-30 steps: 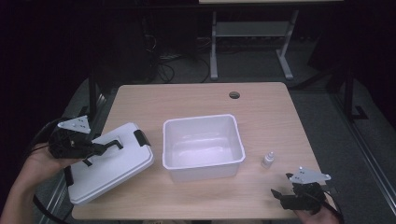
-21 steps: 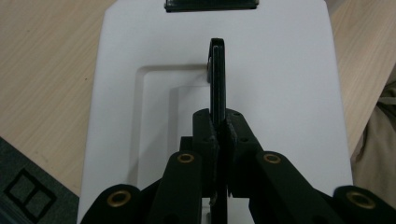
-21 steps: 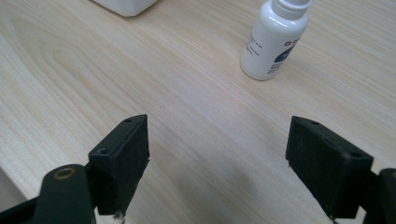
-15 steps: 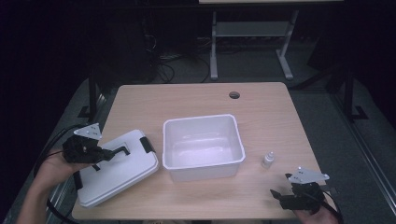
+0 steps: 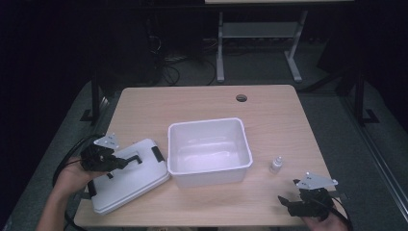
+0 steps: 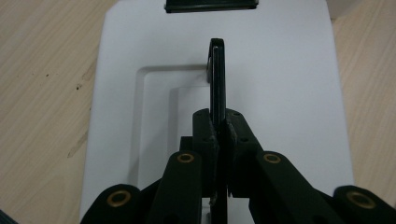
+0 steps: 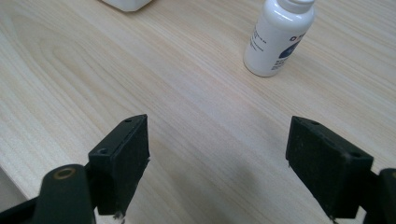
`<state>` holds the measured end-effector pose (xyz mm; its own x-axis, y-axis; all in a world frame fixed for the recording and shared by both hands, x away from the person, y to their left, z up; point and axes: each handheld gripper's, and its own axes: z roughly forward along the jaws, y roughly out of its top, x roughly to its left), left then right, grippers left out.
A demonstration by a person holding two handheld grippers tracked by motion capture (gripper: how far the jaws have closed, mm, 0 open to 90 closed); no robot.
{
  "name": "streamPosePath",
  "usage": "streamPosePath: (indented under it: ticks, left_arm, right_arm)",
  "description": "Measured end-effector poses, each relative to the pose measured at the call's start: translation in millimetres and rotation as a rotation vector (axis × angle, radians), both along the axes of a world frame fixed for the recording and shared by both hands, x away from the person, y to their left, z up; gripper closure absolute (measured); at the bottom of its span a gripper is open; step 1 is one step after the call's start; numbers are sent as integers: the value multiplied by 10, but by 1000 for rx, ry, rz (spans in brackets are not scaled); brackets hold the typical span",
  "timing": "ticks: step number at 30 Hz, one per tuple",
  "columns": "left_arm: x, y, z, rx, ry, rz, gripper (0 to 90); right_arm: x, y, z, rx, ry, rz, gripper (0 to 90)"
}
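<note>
**Lid held by its handle**

The left gripper [image 6: 218, 133] is clamped on the thin black handle [image 6: 217, 79] of a flat, smooth white plastic lid [image 5: 127, 175], lying left of the open white tub [image 5: 209, 150] on the pale wood-grain table [image 5: 279, 115]. The right gripper [image 7: 217, 163] rests spread wide near a small white bottle [image 7: 279, 37].

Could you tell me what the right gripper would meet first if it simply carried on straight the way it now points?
Probably the small white bottle. The right gripper is open over bare table, and the bottle stands ahead, slightly right of centre, so it might brush past; depth is hard to judge.
</note>
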<state>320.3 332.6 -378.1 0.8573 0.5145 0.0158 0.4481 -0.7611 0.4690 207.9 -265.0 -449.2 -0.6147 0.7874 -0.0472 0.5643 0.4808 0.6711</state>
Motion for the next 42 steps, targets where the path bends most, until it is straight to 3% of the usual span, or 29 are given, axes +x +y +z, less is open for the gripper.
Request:
streamPosePath:
  ticks: [12,21,28,30,33,39,40,42]
  left_arm:
    - [22,-55,-149,11,-18,12,841]
    - [-24,-58,-167,-21,-19,44,808]
    - [-111,-110,-173,-28,-37,58,685]
    - [-132,-119,-155,-40,-51,100,571]
    - [-148,-125,-145,-56,-56,112,507]
    - [-212,-140,-114,-96,-72,140,450]
    - [-246,-132,-132,-100,-93,172,432]
    - [-257,-126,-143,-103,-87,176,428]
  right_arm:
    - [-3,-3,-23,-6,16,6,210]
    - [47,21,-40,-28,36,44,212]
    - [78,-61,-2,-44,61,56,214]
    - [96,-97,20,-61,82,69,211]
    - [112,-142,46,-65,91,70,203]
    - [156,-248,103,-85,116,89,188]
    - [176,-274,126,-91,129,92,184]
    - [194,-289,139,-93,135,95,181]
